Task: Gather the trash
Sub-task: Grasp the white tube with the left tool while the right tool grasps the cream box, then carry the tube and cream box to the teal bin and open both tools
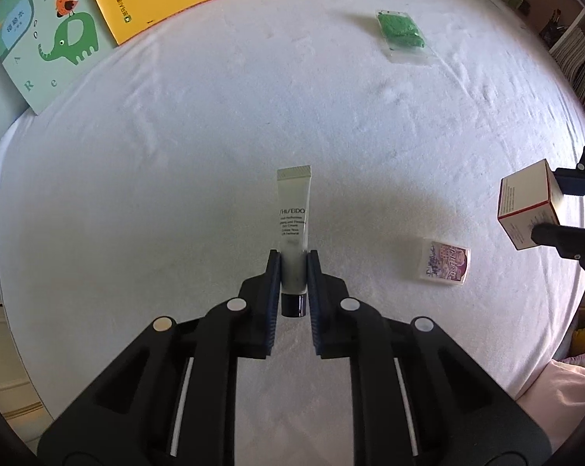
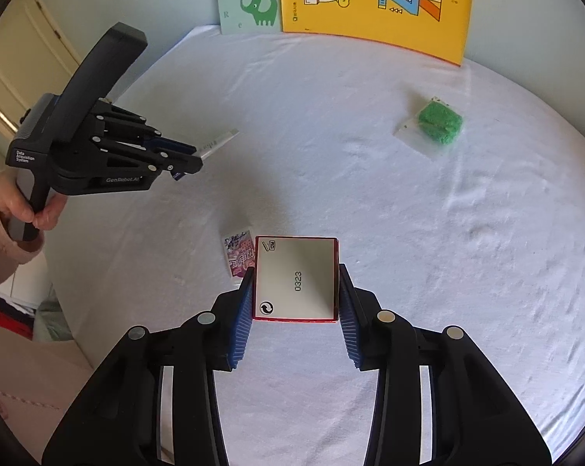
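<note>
left to right across a white-sheeted bed [image 1: 176, 194]. at the far left edge, two children's books [image 2: 370, 0] lean against the wall; they look like belongings, not trash. left gripper [image 1: 293, 268]: jaws narrow, pads pressing both sides of a small white cream tube [image 1: 293, 225] just above its dark cap. the tube's long axis runs straight out along the fingers, crimped end leading; in the right wrist view it appears lifted off the sheet, the handle held by a person's hand [image 2: 40, 209] in a pink sleeve. centre: a small purple printed packet [image 1: 446, 262] lies flat on the sheet, loose, between the two grippers. right gripper [image 2: 295, 283]: jaws set moderately wide and clamped on opposite faces of a red-edged white carton [image 2: 296, 277], which also seems clear of the sheet. far right and further back: a clear bag of green granules [image 1: 401, 33], flat, well apart from both grippers.

judgement: both grippers are loaded, so the coming move is probably carrying tube and carton to a bin, which is not visible here. of the remaining pieces, the purple packet lies nearer the right gripper, just beside the carton's left edge in the right wrist view; the green bag lies ahead and to the right of both grippers.
</note>
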Demonstrator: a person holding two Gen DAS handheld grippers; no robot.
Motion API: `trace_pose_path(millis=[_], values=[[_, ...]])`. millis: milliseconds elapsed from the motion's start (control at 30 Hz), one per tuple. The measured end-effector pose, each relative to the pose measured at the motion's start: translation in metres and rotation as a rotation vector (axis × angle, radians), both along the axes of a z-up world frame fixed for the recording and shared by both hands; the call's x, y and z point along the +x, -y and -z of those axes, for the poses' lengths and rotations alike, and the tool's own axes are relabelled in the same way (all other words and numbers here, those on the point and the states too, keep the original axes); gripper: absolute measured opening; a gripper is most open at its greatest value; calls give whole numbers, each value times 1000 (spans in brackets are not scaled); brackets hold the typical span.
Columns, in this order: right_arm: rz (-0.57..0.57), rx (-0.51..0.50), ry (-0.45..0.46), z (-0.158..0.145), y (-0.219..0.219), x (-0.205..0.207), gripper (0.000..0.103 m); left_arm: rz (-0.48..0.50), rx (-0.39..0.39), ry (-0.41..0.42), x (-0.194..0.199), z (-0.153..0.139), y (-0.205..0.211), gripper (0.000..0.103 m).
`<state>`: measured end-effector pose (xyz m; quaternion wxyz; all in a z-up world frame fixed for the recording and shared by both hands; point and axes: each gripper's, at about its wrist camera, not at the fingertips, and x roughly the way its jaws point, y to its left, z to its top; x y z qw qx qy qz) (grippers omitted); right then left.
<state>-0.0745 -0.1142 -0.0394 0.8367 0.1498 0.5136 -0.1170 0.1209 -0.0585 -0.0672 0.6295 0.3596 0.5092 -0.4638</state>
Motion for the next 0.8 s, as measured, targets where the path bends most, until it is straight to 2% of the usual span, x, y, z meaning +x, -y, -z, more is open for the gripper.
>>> trace_pose_path(millis=[333, 800], values=[[-90, -29, 35, -16, -19, 2, 41, -94, 5, 90, -10, -20, -17, 12], [-262, -61, 67, -33, -54, 26, 41, -270, -22, 111, -17, -39, -76, 12]])
